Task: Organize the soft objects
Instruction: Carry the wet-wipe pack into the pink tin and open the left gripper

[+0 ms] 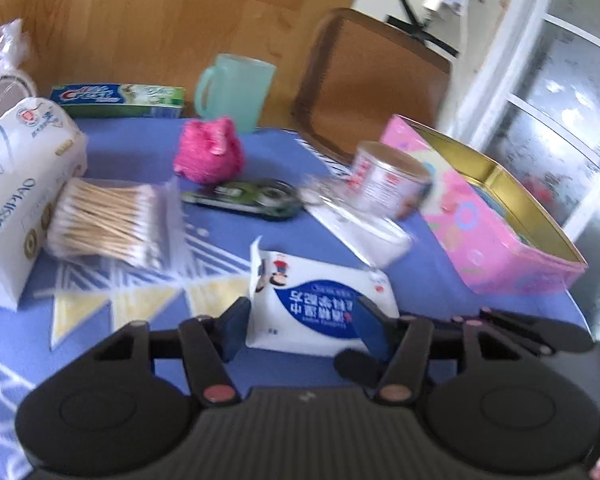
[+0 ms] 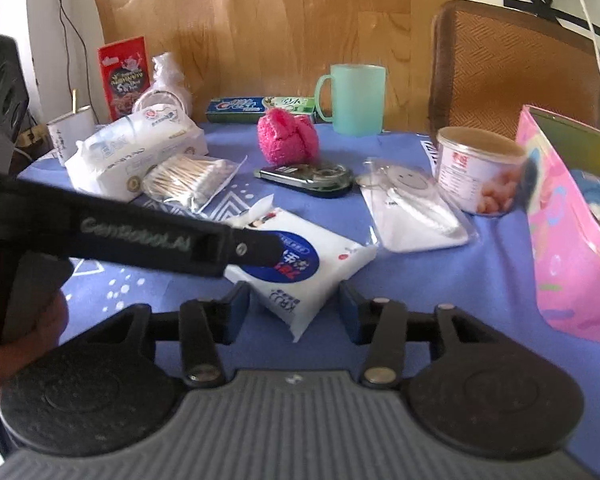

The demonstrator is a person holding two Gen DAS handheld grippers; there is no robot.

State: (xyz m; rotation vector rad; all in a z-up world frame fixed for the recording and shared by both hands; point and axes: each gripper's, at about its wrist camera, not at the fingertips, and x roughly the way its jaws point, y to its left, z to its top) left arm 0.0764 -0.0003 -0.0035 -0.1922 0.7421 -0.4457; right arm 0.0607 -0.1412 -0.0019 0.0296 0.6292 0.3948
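Observation:
A white and blue soft packet (image 1: 312, 300) lies on the blue tablecloth (image 1: 140, 148), and my left gripper (image 1: 305, 326) is shut on it, a pad against each side. In the right wrist view the left gripper's finger (image 2: 260, 254) reaches in from the left onto the same packet (image 2: 300, 264). My right gripper (image 2: 294, 312) is open, its fingers on either side of the packet's near corner without touching it. A pink fluffy ball (image 1: 210, 152) (image 2: 288, 136) sits further back. An open pink tin box (image 1: 500, 240) (image 2: 568, 264) stands at the right.
A bag of cotton swabs (image 2: 188, 178) and a white soft pack (image 2: 132, 152) lie at the left. A dark green gadget (image 2: 308, 176), a clear flat bag (image 2: 412, 216), a can (image 2: 476, 172), a green mug (image 2: 354, 98) and a toothpaste box (image 2: 260, 106) crowd the middle and back. A chair (image 2: 512, 68) stands behind.

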